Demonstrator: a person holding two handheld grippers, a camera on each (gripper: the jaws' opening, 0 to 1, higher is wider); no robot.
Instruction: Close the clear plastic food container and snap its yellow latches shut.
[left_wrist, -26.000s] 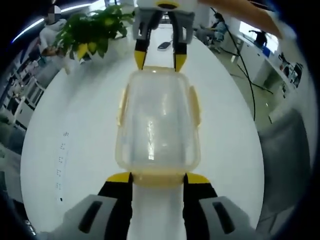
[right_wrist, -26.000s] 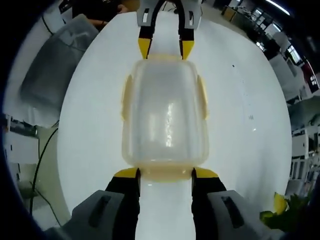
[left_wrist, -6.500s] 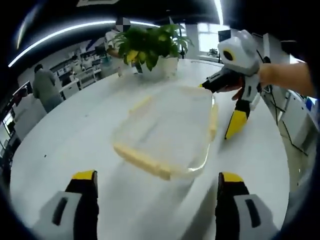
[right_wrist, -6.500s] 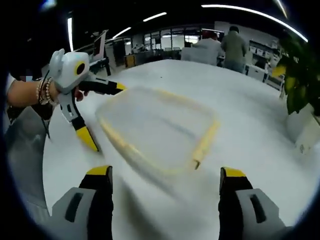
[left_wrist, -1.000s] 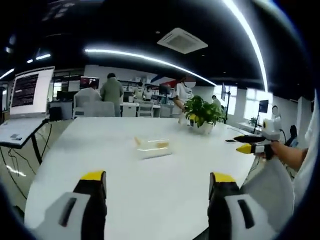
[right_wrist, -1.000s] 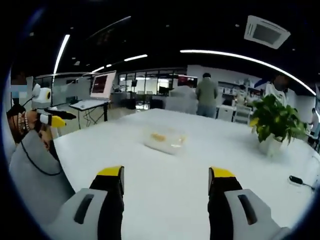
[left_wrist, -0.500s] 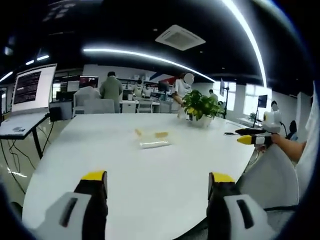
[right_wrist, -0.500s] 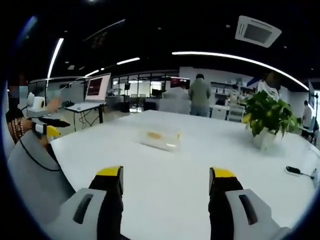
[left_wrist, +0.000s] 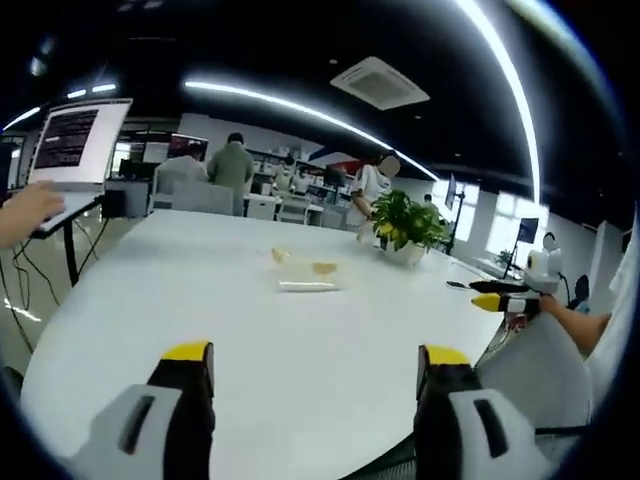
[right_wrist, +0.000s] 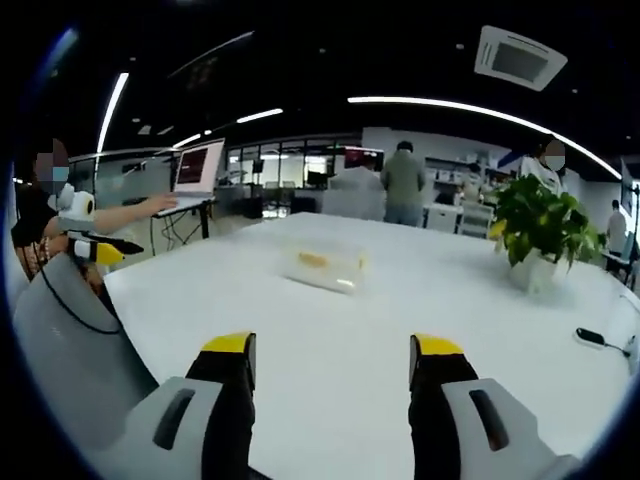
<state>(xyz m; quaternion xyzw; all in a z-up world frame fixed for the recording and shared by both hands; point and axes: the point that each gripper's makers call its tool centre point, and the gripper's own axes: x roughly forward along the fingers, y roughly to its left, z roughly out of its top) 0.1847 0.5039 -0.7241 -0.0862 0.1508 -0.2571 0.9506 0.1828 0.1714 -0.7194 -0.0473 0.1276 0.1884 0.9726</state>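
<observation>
Now both my tongs are released, left gripper (left_wrist: 312, 355) and right gripper (right_wrist: 330, 345) empty, well back from the clear plastic food container (right_wrist: 324, 266) sitting mid white table (left_wrist: 250, 330), near a potted plant (left_wrist: 405, 228)

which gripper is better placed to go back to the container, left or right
Roughly even, slight edge to the right. Both jaws stand open and well back from the container. In the right gripper view it sits nearly centred ahead of the right gripper.

Open office, white table (left_wrist: 250, 330), ceiling light strips (right_wrist: 470, 112), potted plant (right_wrist: 540, 235).
</observation>
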